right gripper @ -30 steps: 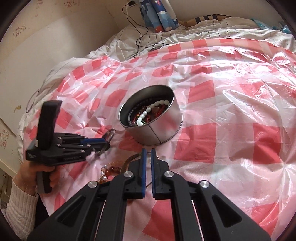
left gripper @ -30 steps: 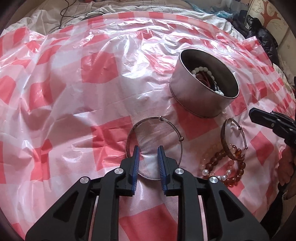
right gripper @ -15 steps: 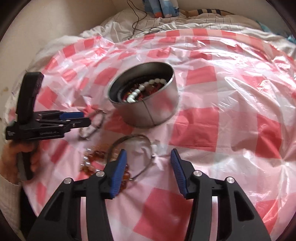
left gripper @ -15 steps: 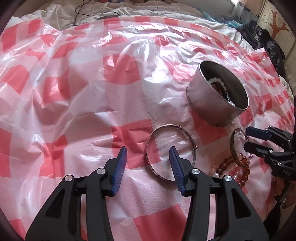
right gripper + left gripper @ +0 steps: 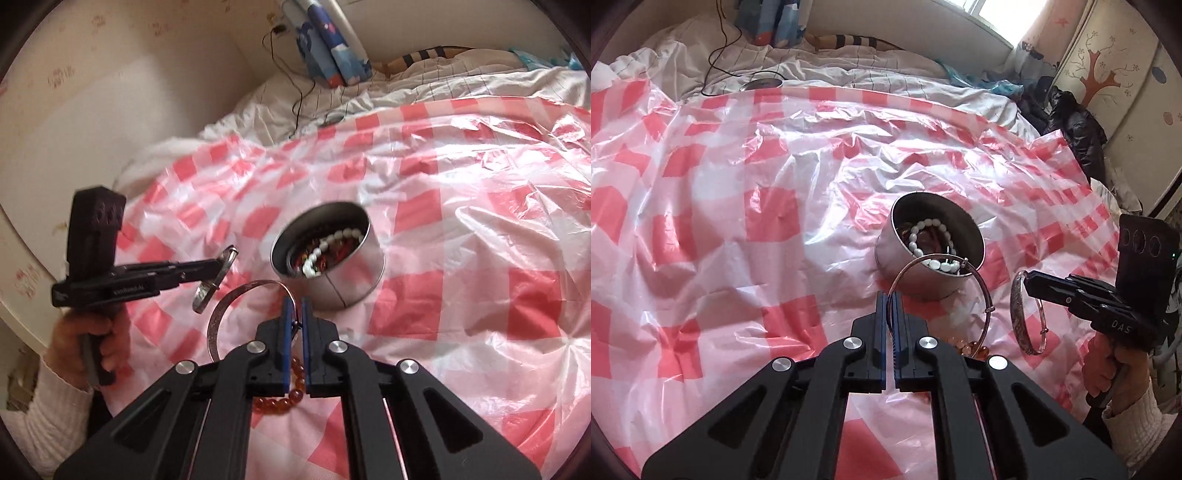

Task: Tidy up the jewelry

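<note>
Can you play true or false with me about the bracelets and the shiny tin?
1. Each gripper holds a bangle. True: the left gripper is shut on the thin silver bangle, the right gripper on the wide silver bangle.
2. The metal tin is empty. False: a white bead bracelet and more jewelry lie inside.
3. The amber bead bracelet is in the tin. False: it lies on the checked plastic sheet.
4. The tin stands upright. True.
</note>
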### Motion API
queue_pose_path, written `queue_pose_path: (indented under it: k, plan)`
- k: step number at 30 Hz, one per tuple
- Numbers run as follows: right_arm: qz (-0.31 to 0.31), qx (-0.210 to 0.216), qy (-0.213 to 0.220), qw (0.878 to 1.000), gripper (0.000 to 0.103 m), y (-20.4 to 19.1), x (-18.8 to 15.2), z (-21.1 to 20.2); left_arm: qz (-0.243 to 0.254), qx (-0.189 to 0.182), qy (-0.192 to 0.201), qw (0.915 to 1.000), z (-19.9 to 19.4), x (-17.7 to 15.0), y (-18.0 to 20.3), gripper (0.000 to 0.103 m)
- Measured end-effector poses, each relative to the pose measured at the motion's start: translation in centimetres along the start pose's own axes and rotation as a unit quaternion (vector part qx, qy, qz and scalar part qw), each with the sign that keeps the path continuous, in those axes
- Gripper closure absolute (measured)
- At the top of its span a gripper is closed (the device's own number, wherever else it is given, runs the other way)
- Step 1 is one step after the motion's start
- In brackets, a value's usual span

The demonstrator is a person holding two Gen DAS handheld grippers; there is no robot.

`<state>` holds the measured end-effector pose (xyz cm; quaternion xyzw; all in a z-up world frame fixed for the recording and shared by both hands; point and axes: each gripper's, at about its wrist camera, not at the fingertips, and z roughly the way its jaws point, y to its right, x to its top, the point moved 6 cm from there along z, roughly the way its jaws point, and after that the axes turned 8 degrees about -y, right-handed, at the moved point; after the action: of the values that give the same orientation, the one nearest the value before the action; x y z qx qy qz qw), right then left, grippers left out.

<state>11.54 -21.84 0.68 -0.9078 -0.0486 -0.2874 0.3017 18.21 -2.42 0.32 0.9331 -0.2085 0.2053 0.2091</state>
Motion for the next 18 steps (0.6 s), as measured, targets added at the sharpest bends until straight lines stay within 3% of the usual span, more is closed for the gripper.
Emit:
queue_pose_path:
  k: [6,8,18]
  plan:
    - [0.004,-0.023,0.026,0.999,0.097,0.8,1.2,-1.7,0.01,0.015,-0.003,0.9998,1.9,3.2,2.0,0.101]
    - [0.009,-0.028,0.033,0.999,0.097,1.3,1.4,-2.1,0.023,0.039,-0.011,0.9989,3.2,4.0,2.8,0.101]
    - [0.028,-0.037,0.051,0.998,0.097,2.9,2.0,-3.3,0.047,0.09,-0.034,0.9943,7.2,6.9,3.8,0.1]
